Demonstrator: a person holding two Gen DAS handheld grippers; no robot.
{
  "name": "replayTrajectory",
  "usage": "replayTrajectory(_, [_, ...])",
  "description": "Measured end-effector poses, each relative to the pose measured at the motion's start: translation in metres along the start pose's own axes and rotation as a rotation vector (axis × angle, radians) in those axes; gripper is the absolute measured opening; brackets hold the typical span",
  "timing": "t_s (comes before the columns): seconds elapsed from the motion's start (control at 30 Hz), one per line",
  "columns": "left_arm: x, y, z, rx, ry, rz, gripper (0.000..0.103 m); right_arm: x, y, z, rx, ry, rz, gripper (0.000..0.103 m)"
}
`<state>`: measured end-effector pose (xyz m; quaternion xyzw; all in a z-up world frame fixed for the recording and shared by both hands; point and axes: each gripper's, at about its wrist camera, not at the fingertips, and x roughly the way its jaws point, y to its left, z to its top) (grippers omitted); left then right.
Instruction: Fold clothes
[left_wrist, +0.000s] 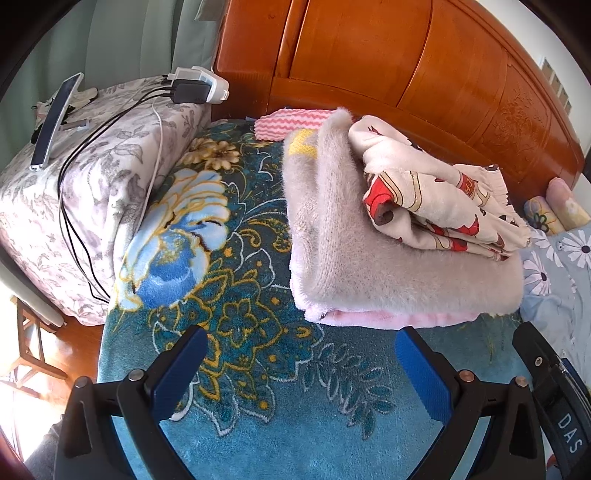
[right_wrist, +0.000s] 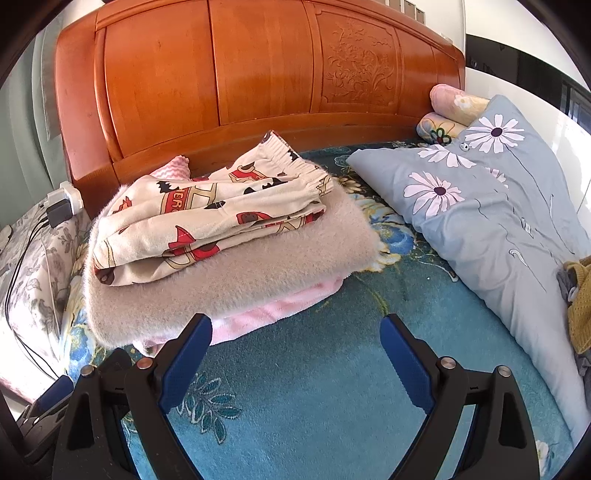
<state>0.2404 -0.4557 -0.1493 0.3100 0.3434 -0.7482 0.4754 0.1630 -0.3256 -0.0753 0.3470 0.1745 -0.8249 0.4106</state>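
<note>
A stack of folded clothes lies on the teal flowered blanket (left_wrist: 258, 369) near the headboard. On top are cream printed trousers (left_wrist: 436, 206) (right_wrist: 221, 214), folded, on a fuzzy beige garment (left_wrist: 369, 266) (right_wrist: 236, 280), with a pink garment (left_wrist: 388, 317) (right_wrist: 266, 314) underneath. My left gripper (left_wrist: 301, 343) is open and empty, just in front of the stack. My right gripper (right_wrist: 295, 332) is open and empty, its left finger close to the stack's front edge. The right gripper's body shows at the left wrist view's right edge (left_wrist: 554, 387).
A wooden headboard (right_wrist: 240, 74) stands behind. A grey-blue daisy pillow (right_wrist: 480, 206) lies right, with yellow and grey clothes (right_wrist: 580, 295) on its edge. A floral-covered bedside stand (left_wrist: 92, 184) at left holds a phone (left_wrist: 55, 122), chargers (left_wrist: 192, 88) and cables. A pink striped cloth (left_wrist: 291, 123) lies behind the stack.
</note>
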Motion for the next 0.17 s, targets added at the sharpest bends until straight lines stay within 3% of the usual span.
replayTrajectory(0.17, [0.0022, -0.0005, 0.0002, 0.000, 0.010, -0.004, 0.103, 0.0018, -0.0005, -0.0004, 0.004, 0.009, -0.002, 0.093])
